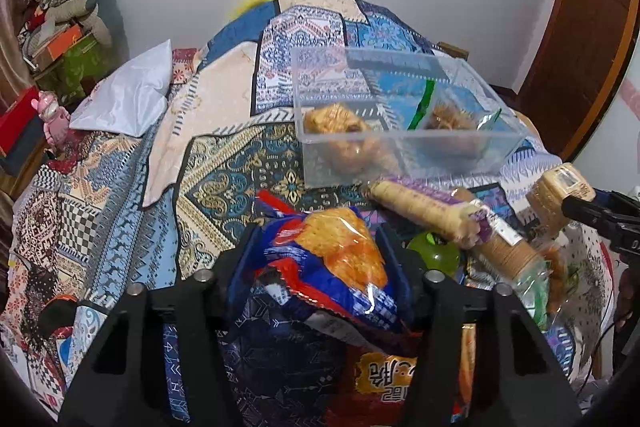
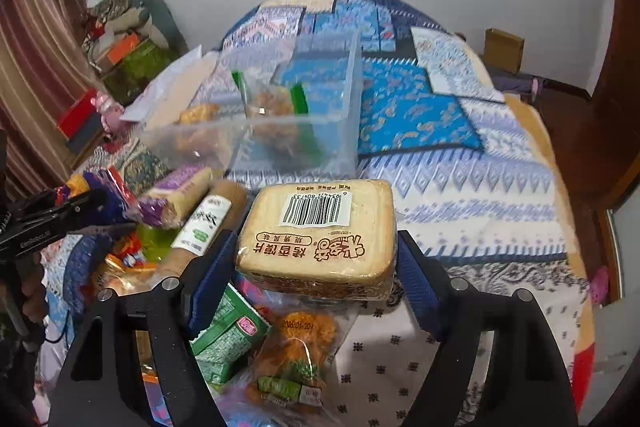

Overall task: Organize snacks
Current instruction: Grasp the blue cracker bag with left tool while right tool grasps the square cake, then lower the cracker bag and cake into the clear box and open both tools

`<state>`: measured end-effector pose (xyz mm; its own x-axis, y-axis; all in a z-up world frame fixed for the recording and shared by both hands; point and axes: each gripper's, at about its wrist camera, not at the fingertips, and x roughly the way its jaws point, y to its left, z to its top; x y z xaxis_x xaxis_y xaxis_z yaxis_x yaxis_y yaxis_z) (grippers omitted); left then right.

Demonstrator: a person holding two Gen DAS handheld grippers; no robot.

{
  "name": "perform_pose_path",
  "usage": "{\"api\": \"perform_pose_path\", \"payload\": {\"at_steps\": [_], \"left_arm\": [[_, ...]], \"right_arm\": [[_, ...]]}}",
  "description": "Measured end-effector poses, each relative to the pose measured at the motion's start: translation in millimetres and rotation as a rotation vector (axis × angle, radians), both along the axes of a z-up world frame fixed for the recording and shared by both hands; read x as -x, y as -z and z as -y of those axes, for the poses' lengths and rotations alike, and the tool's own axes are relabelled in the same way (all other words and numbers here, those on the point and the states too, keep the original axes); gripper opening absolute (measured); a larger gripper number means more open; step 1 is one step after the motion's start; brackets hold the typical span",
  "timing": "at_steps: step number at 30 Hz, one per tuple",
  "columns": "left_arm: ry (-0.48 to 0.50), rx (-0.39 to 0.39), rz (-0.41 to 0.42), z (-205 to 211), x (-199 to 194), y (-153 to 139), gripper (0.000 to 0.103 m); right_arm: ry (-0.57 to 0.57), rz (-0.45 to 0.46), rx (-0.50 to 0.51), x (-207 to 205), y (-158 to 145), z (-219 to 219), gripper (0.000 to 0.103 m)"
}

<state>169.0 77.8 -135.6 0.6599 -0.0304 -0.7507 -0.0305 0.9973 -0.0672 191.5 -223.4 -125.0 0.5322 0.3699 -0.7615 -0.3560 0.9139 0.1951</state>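
Right now, reading off both wrist views, with the clear bin as my landmark:

Toast pack [image 2: 316,239]: I have it pinched between the pads of my right gripper [image 2: 316,259], barcode label up, raised just in front of the clear bin [image 2: 296,143].
Cracker bag [image 1: 332,259]: blue and orange, clamped in my left gripper [image 1: 320,263], also in front of the bin and to its left side.
Clear bin: sits on the patterned bedspread [image 1: 224,163]; inside I see a pastry pack [image 1: 340,131] at the left end and a green-edged snack bag [image 1: 452,119] at the right.
Biscuit rolls [image 1: 424,211]: two lying crossed just in front of the bin, between my two grippers.
Green ball-shaped thing [image 1: 434,255]: partly under the rolls; I cannot tell what it is.
White bag [image 1: 128,99]: well left of the bin, on the bedspread.
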Motion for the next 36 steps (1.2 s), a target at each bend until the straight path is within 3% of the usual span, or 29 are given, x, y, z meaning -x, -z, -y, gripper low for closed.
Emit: {"api": "perform_pose_path", "payload": {"at_steps": [10,19,27,36], "left_arm": [[0.026,0.013,0.085,6,-9,-41,0.054],[0.038,0.016,0.169,16,-48,-69,0.054],[0.058,0.027,0.160,27,-92,-58,0.054],[0.062,0.032,0.103,41,-140,-22,0.054]], "right_arm": [[-0.004,0.083,-0.040,-5,-35,-4,0.076],[-0.020,0.148,-0.052,-37,-55,-23,0.076],[-0.048,0.132,-0.047,-70,-49,-43,0.076],[-0.043,0.070,-0.036,-110,-25,-63,0.076]]}}
